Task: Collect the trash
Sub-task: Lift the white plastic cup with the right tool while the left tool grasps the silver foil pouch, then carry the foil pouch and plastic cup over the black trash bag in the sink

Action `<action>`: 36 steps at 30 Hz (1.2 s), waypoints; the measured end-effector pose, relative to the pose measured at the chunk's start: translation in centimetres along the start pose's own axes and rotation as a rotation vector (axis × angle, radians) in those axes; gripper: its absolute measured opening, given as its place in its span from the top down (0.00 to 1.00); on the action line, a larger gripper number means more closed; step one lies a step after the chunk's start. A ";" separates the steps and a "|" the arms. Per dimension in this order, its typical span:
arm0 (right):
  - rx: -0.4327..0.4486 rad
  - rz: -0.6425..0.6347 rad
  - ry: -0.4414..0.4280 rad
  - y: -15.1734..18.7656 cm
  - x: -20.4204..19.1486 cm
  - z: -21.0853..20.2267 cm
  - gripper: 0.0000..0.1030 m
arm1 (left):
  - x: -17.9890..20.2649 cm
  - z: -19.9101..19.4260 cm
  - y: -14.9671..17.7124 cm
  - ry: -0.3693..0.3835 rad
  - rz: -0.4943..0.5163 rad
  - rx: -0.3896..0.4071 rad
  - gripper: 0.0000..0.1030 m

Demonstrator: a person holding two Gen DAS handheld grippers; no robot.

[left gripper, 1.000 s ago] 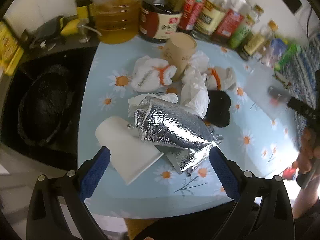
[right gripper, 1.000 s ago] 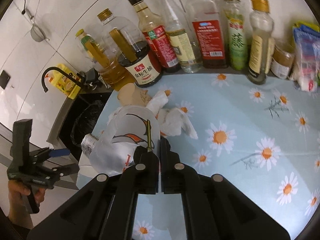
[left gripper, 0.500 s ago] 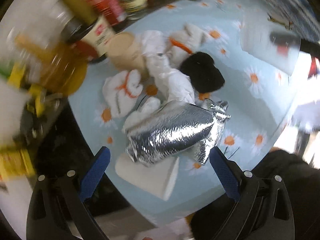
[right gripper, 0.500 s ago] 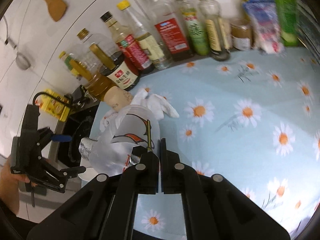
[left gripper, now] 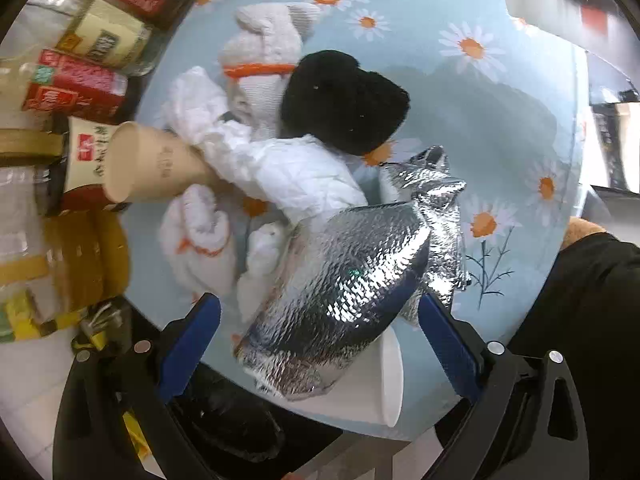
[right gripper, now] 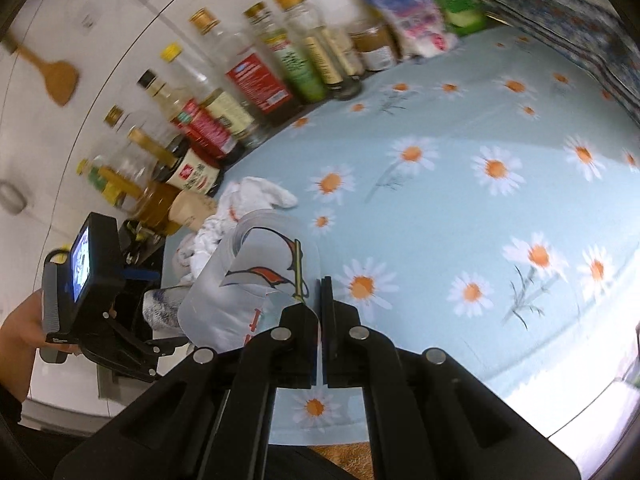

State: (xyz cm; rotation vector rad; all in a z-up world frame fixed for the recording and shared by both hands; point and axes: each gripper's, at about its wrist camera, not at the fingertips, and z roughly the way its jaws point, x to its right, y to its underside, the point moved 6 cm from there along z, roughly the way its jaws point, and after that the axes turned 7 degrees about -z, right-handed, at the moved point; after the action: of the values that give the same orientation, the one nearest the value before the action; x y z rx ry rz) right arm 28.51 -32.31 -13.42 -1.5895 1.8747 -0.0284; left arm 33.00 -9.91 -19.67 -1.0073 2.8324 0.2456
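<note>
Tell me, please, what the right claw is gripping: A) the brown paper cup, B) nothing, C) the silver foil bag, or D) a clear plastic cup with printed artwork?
D: the right claw is shut on the rim of the clear plastic cup, lifted off the daisy tablecloth.

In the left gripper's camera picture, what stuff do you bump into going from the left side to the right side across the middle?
Soy sauce bottle → tan paper cup → crumpled white tissue → crinkly silver foil pouch → daisy tablecloth.

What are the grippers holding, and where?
Right gripper pinches the clear plastic bag at its edge. Left gripper is open around the silver foil bag, holding nothing.
</note>
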 end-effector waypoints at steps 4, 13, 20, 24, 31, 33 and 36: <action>0.010 0.048 0.024 0.8 0.8 -0.4 0.98 | -0.4 0.7 0.0 -0.001 0.026 -0.015 0.28; 0.010 0.040 0.016 0.6 -0.3 0.0 0.98 | -2.0 0.3 0.2 0.017 0.008 0.024 0.36; -0.003 -0.034 -0.024 -0.9 -2.4 0.9 0.98 | -2.8 -1.8 0.6 0.016 -0.064 0.072 0.36; -0.022 -0.100 -0.053 -2.0 -4.1 1.6 0.98 | -3.5 -3.5 1.5 0.018 -0.132 0.112 0.36; -0.067 -0.245 -0.109 -3.8 -7.8 3.1 0.98 | -4.0 -6.2 4.0 0.021 -0.275 0.183 0.36; -0.079 -0.287 -0.126 -4.1 -8.9 3.5 0.98 | -4.1 -6.6 5.0 0.026 -0.323 0.191 0.36; -0.107 -0.344 -0.156 -4.3 -10.7 4.2 0.98 | -4.2 -6.9 6.9 0.028 -0.394 0.199 0.36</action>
State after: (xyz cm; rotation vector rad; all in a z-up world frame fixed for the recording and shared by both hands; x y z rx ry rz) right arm 34.72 -22.29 -9.85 -1.9142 1.4901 0.0449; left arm 31.45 -3.38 -11.46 -1.4906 2.5409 -0.0885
